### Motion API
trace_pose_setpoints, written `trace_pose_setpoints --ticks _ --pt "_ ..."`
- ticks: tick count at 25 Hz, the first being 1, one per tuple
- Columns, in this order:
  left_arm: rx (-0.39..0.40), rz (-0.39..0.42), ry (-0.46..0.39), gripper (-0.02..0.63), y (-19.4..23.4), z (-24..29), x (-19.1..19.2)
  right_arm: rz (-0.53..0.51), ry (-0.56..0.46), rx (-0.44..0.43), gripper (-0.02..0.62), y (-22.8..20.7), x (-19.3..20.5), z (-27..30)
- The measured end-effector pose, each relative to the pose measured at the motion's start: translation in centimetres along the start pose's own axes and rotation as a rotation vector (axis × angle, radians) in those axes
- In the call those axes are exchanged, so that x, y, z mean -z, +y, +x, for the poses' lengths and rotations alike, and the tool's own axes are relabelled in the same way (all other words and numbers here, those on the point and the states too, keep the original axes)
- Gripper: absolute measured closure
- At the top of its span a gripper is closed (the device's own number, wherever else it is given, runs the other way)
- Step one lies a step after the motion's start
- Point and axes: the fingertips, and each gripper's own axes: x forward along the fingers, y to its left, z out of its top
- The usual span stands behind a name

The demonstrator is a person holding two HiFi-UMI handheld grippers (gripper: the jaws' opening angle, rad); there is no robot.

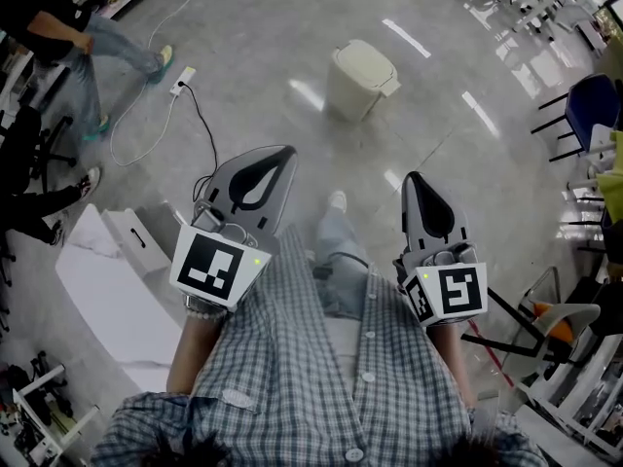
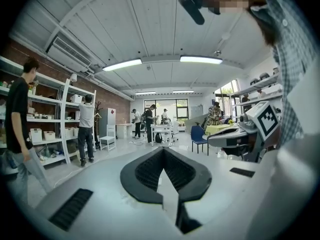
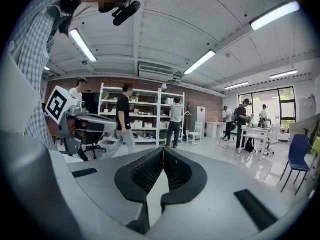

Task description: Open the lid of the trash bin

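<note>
A cream trash bin (image 1: 361, 79) stands on the grey floor ahead of me with its lid down. It does not show in either gripper view. My left gripper (image 1: 283, 153) and right gripper (image 1: 413, 177) are held close to my body, well short of the bin, one on each side of my leg. Both point forward. In the left gripper view the left gripper (image 2: 163, 149) has its black jaws touching at the tips with nothing between them. The right gripper (image 3: 163, 149) in its own view is shut and empty too, and faces across the room.
A power strip (image 1: 182, 81) with a black cable lies on the floor at the left. A person (image 1: 68, 35) walks at the far left. A white box (image 1: 109, 285) sits by my left side. A blue chair (image 1: 593, 108) and other furniture stand at the right.
</note>
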Motion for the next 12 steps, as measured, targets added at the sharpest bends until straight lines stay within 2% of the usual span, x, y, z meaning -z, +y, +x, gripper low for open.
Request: trace_pose_setpoints --ticks 12 --pt "-0.059 -0.016 0.016 0.601 3.6 4.9 -0.6 0.003 0.028 -0.071 0.577 -3.2 0.0 6.9"
